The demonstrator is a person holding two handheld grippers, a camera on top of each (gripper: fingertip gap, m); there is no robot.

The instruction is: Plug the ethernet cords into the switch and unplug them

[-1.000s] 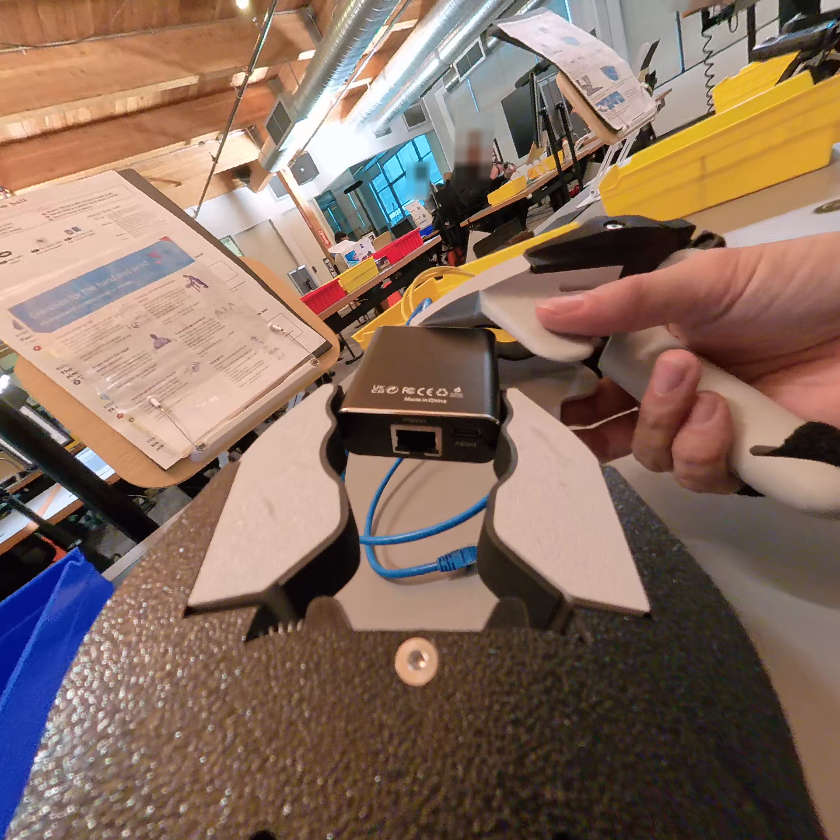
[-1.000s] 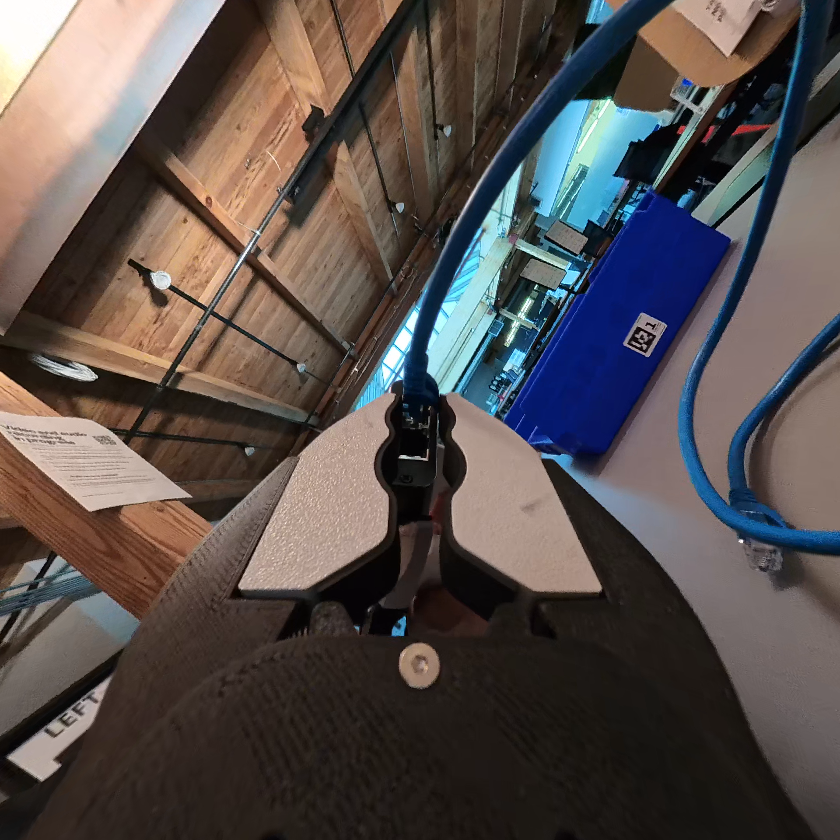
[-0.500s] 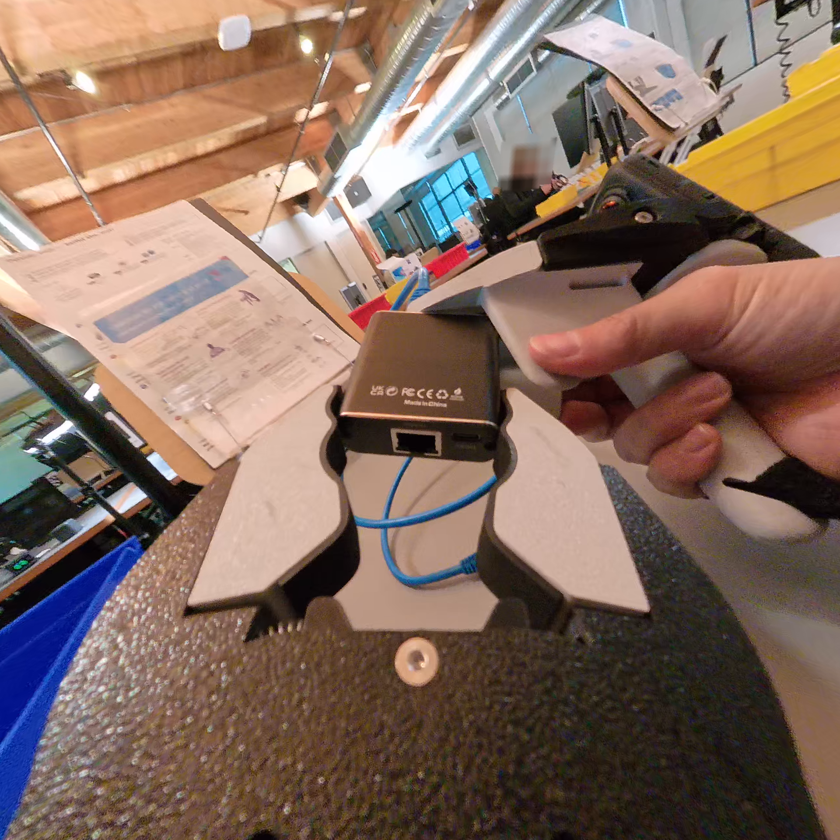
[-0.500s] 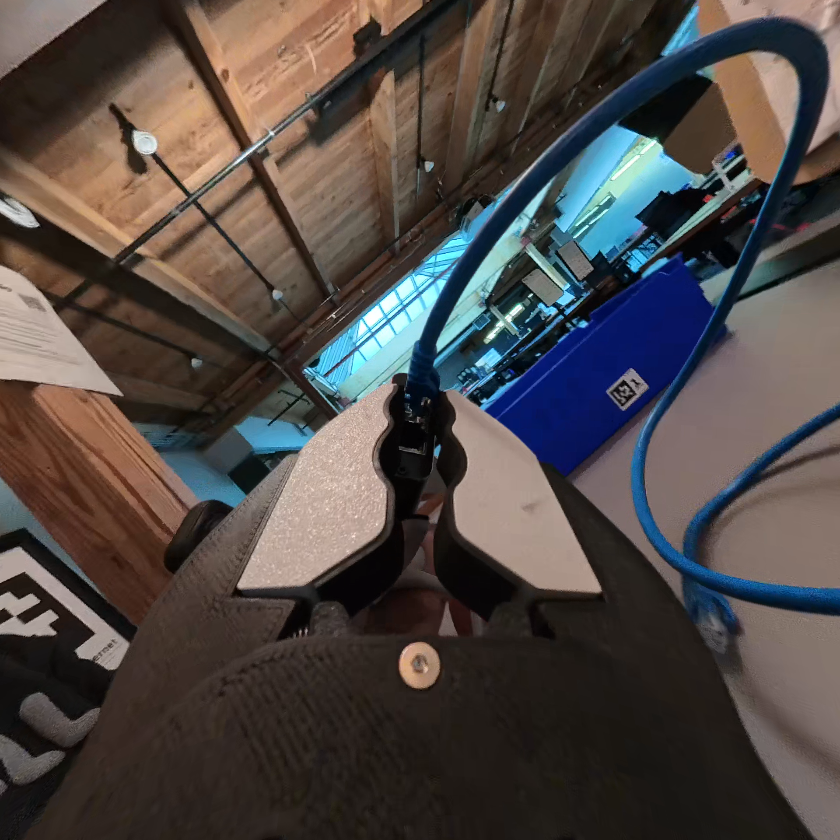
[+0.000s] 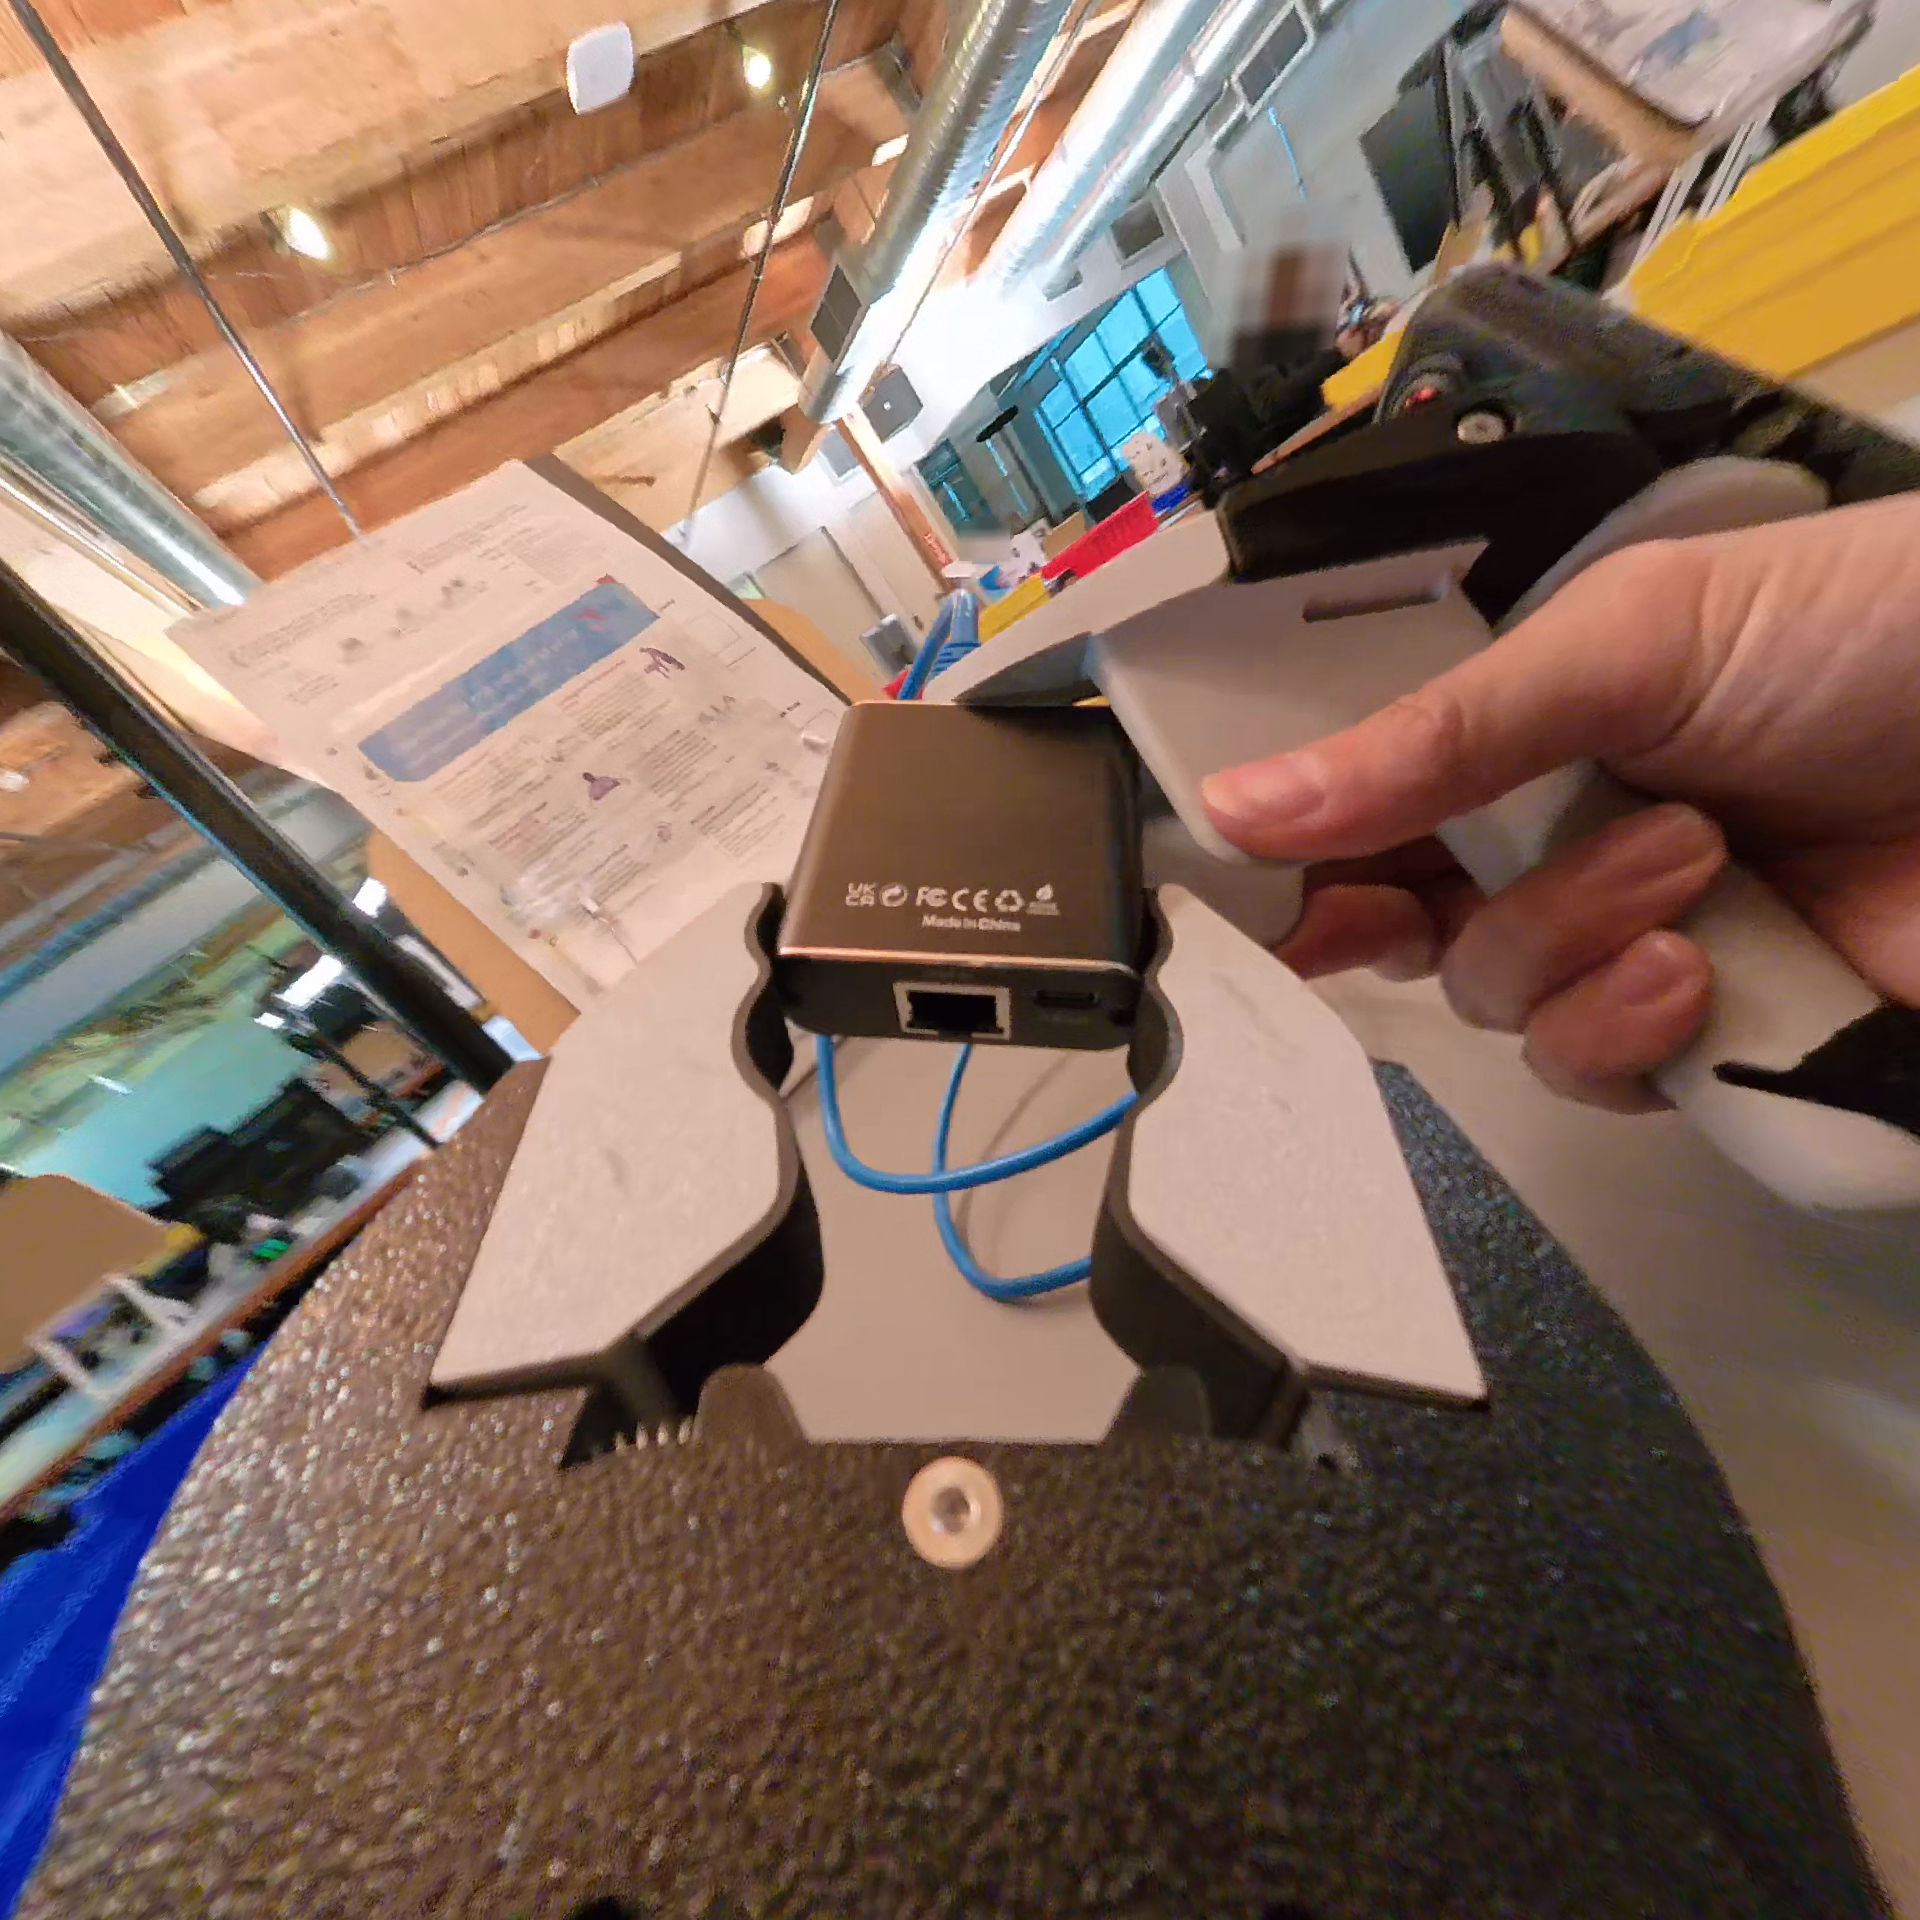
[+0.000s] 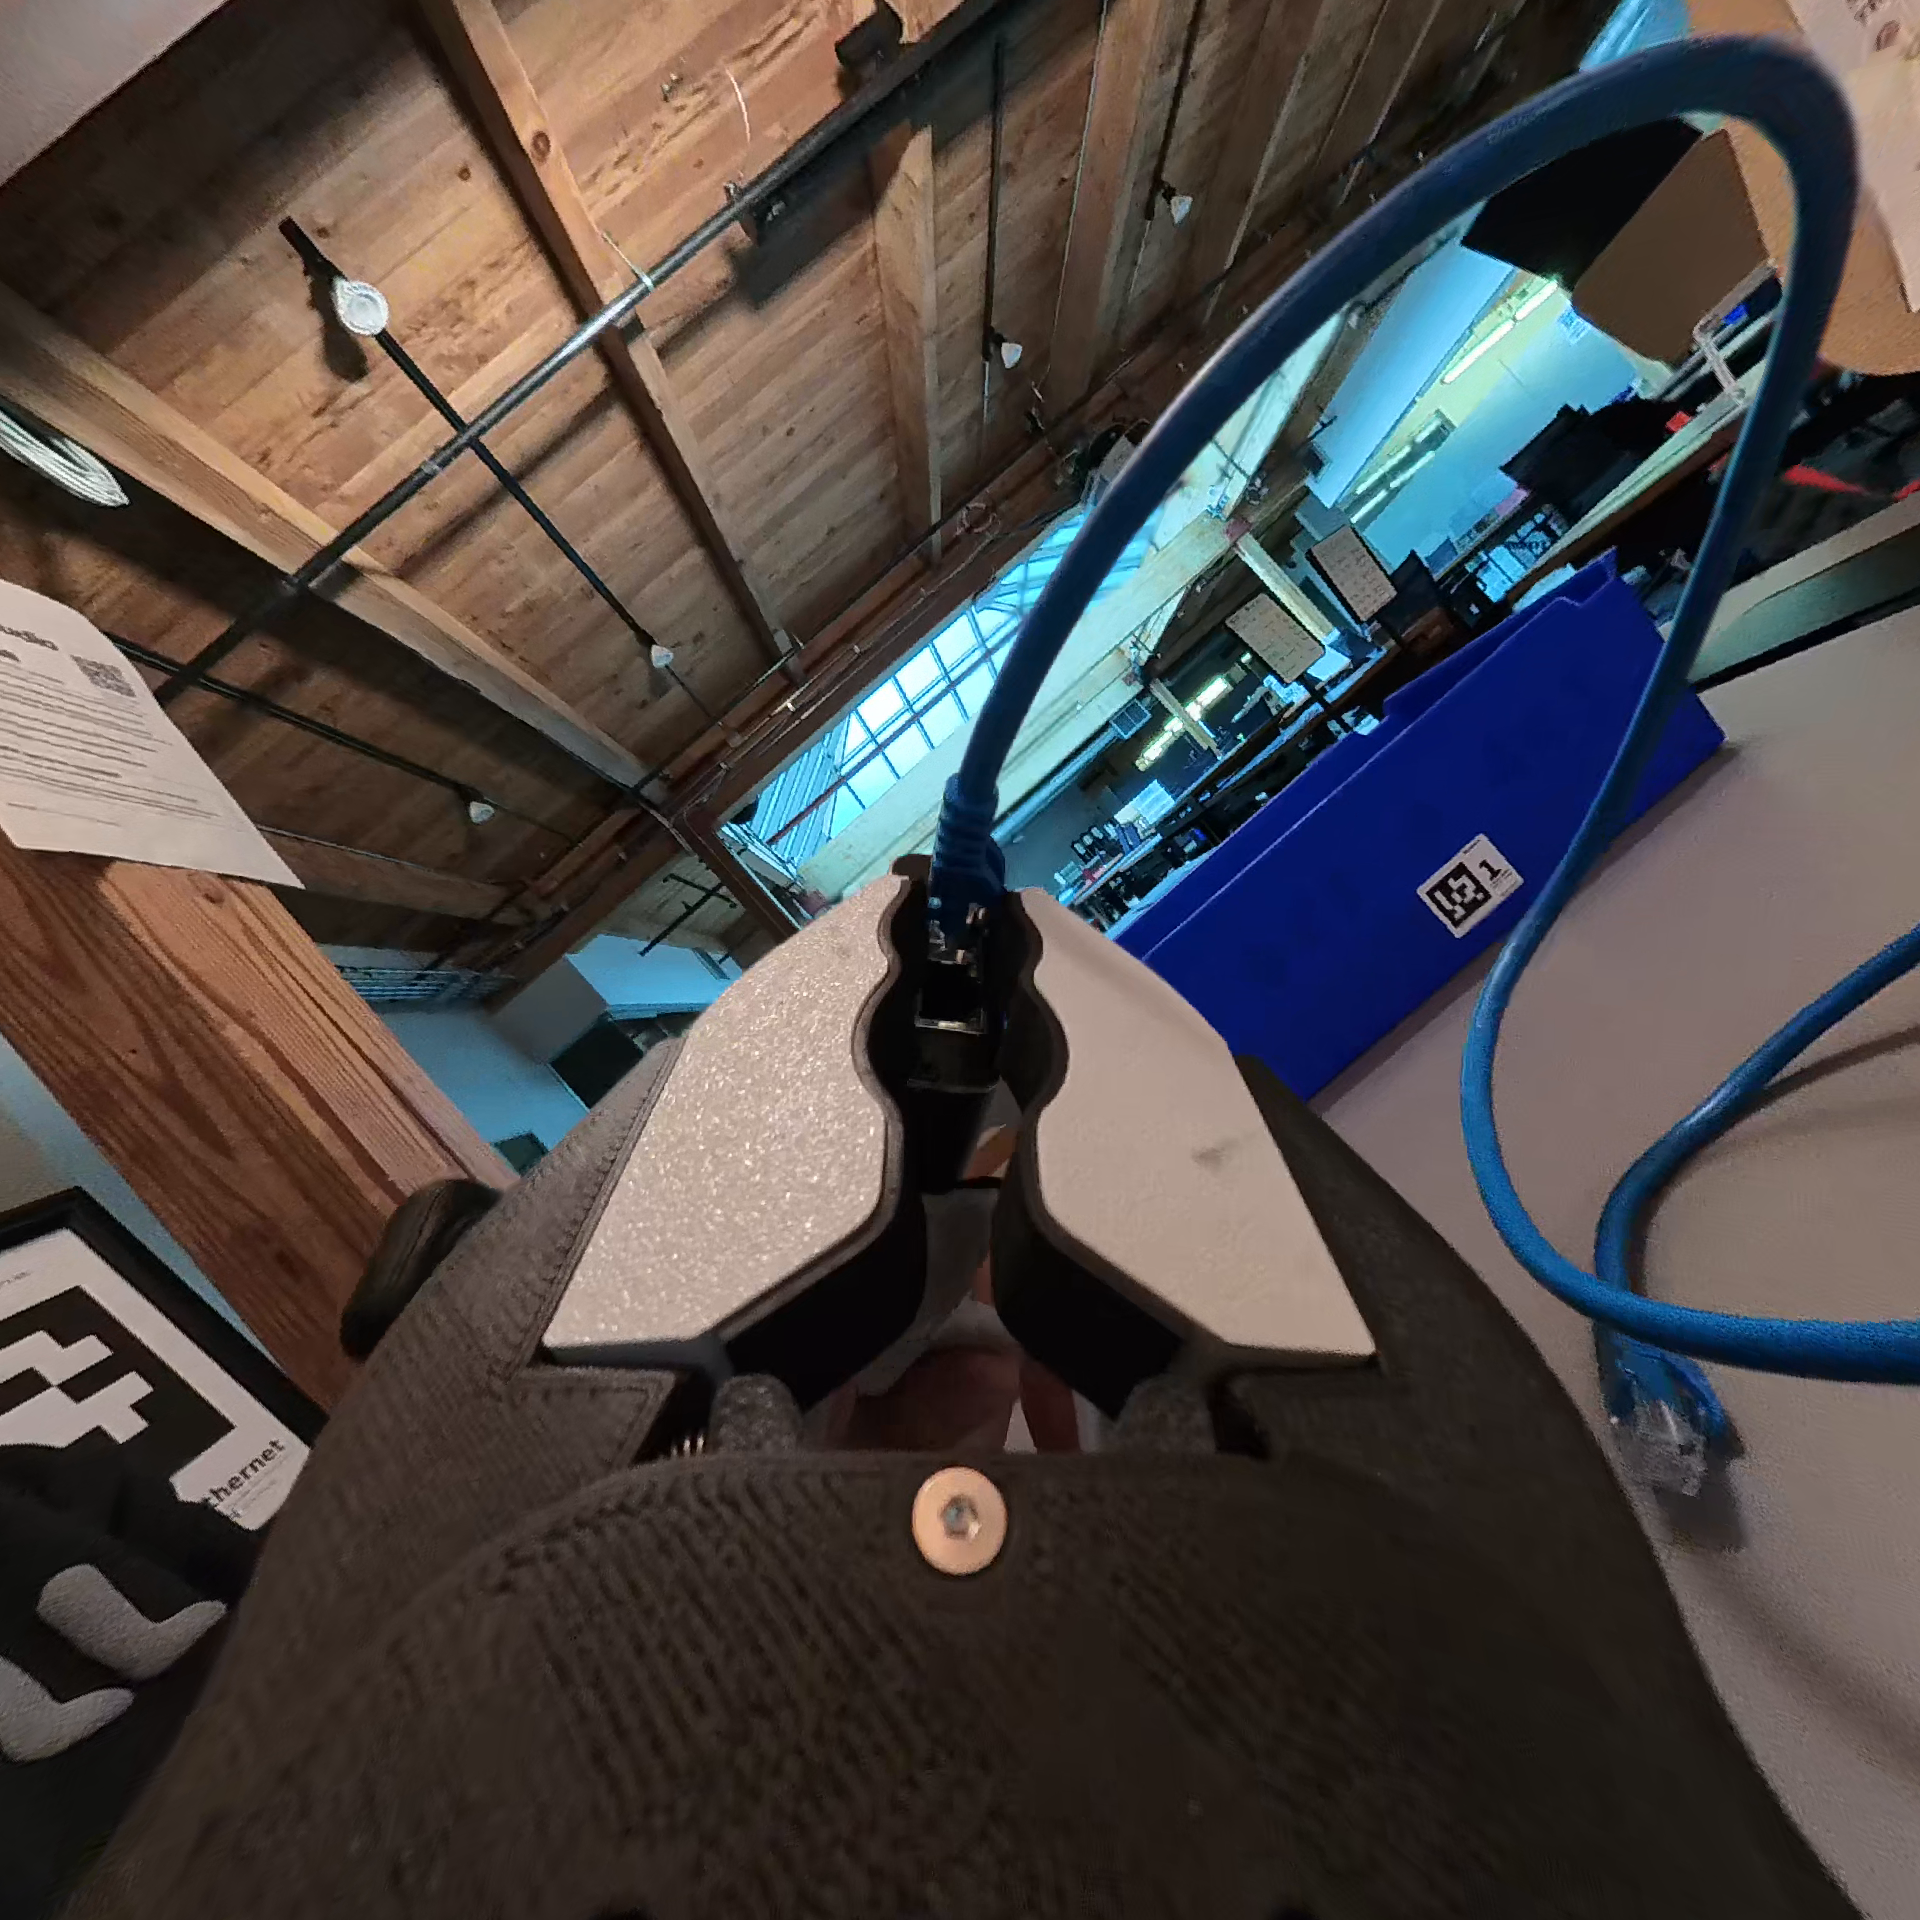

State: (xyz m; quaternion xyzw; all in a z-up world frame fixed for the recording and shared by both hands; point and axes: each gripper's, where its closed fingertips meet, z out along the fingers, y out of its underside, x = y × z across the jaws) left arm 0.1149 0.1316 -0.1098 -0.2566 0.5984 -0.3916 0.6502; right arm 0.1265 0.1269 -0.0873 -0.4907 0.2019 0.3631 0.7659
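- Held clear of the table, the black switch (image 5: 961,878) sits clamped between the fingers of the left gripper (image 5: 956,997), its near face showing one vacant network port and a smaller port beside it.
- Right gripper (image 6: 961,982) is closed on the plug of a blue ethernet cord (image 6: 1299,416); in the left wrist view that gripper (image 5: 1049,675) lies just behind the switch's far end, with the plug's boot showing beyond it. Whether the plug is seated in the switch cannot be told.
- From the held plug, the cord arches upward and descends to the grey table (image 6: 1714,935), where it loops; a free plug (image 6: 1657,1429) rests on the surface.
- Beneath the switch, blue cord loops (image 5: 966,1174) lie on the table.
- A person's hand (image 5: 1621,831) grips the right gripper's handle.
- Surroundings: a blue bin (image 6: 1403,883) at the table's far edge, a printed sheet on a clipboard stand (image 5: 540,727), yellow bins (image 5: 1787,249) behind.
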